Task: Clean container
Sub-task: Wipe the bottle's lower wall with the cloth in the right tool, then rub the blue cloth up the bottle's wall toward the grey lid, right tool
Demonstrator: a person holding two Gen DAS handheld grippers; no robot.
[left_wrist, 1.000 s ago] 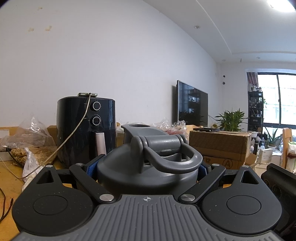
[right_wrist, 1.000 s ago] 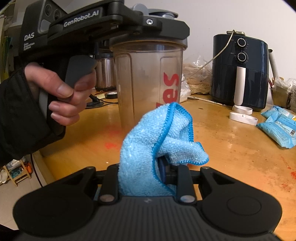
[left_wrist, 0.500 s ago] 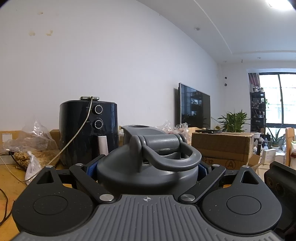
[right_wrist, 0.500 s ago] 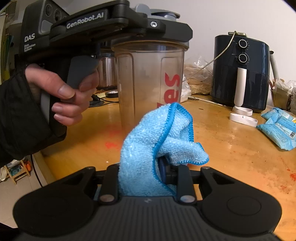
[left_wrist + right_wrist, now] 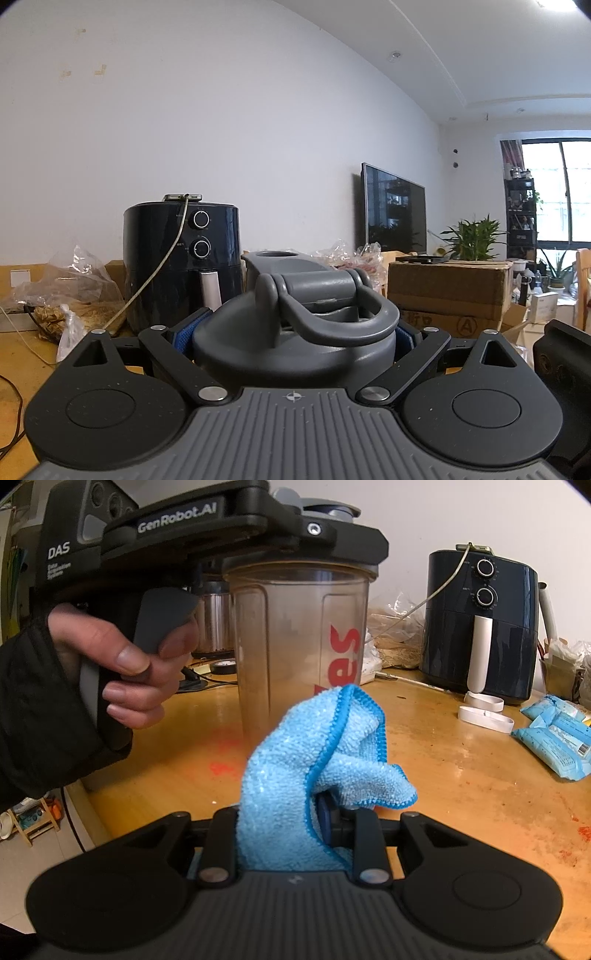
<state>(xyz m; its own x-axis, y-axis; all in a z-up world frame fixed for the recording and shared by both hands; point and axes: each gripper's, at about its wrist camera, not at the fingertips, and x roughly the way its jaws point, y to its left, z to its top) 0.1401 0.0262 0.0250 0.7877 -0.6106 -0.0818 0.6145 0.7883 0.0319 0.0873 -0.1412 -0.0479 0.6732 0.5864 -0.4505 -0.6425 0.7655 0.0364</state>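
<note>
The container (image 5: pixel 295 638) is a clear plastic cup with red letters and a grey lid (image 5: pixel 295 325) that has a loop handle. My left gripper (image 5: pixel 295 334) is shut on the lid, its blue pads pressed on both sides; in the right wrist view a hand (image 5: pixel 122 668) in a black sleeve holds it at the upper left. My right gripper (image 5: pixel 288 819) is shut on a bunched blue cloth (image 5: pixel 314 760), which rises just in front of the container's lower wall. The cloth hides the container's base.
A wooden table (image 5: pixel 461 775) carries a black air fryer (image 5: pixel 480 627), white strips (image 5: pixel 484 709), blue packets (image 5: pixel 554 734) on the right, and plastic bags (image 5: pixel 62 295) by the wall. A cardboard box (image 5: pixel 447 288) and a television (image 5: pixel 393 210) are further off.
</note>
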